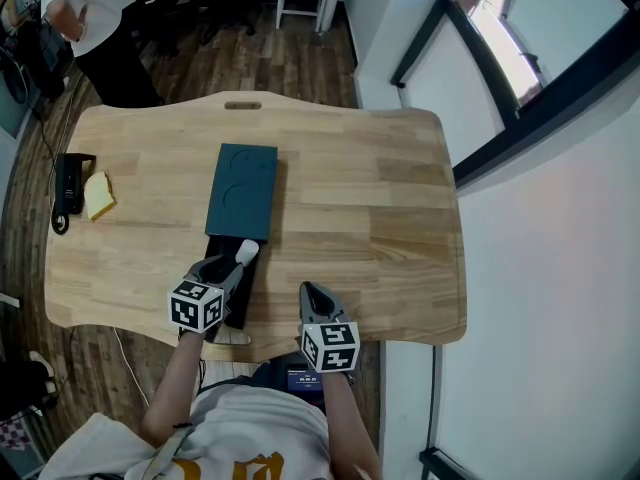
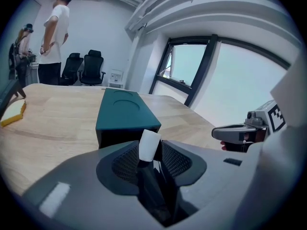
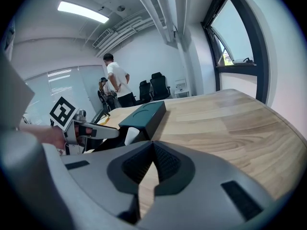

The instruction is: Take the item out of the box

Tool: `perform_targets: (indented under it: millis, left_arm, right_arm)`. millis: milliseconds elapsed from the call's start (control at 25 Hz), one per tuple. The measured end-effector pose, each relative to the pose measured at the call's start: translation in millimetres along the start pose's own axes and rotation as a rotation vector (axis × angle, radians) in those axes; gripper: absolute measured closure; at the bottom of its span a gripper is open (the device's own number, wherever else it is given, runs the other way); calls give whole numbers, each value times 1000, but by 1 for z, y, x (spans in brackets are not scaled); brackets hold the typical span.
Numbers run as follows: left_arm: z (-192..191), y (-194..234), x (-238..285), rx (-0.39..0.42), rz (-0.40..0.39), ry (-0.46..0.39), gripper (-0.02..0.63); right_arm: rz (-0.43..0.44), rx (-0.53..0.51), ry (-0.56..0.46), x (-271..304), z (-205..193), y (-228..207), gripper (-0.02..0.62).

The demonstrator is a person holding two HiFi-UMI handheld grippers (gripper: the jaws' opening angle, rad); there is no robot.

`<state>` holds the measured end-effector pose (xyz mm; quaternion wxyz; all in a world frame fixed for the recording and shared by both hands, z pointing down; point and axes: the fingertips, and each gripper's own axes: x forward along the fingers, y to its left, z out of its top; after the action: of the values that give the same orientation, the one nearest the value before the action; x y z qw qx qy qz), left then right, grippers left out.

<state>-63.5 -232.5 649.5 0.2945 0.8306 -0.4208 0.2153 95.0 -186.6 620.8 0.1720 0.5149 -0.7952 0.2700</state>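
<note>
The left claw (image 1: 236,265) is gripping the white-tipped item (image 1: 247,252), its box (image 1: 245,190) lying lengthwise straight ahead on the worktop (image 1: 380,218); the right claw (image 1: 312,293) is idling closed, empty.

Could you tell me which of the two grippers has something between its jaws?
The left gripper: a white item stands between its jaws, by the near end of the teal box. The right gripper has its jaws together, nothing between them.
</note>
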Motion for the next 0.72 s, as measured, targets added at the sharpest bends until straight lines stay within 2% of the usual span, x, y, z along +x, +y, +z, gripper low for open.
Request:
perform_targets:
  millis: [280, 520, 600, 720]
  left_arm:
    - [-6, 4, 21, 19, 14, 71, 456]
    - [-9, 4, 38, 91, 6, 151, 399]
    - [-12, 4, 44, 120, 7, 183, 394]
    - [-15, 7, 52, 122, -1, 216, 396]
  right_arm:
    - [13, 11, 33, 11, -2, -10, 591]
    - [21, 24, 50, 22, -2, -18, 591]
    - [19, 33, 52, 26, -2, -23, 591]
    - [21, 37, 59, 33, -2, -29, 591]
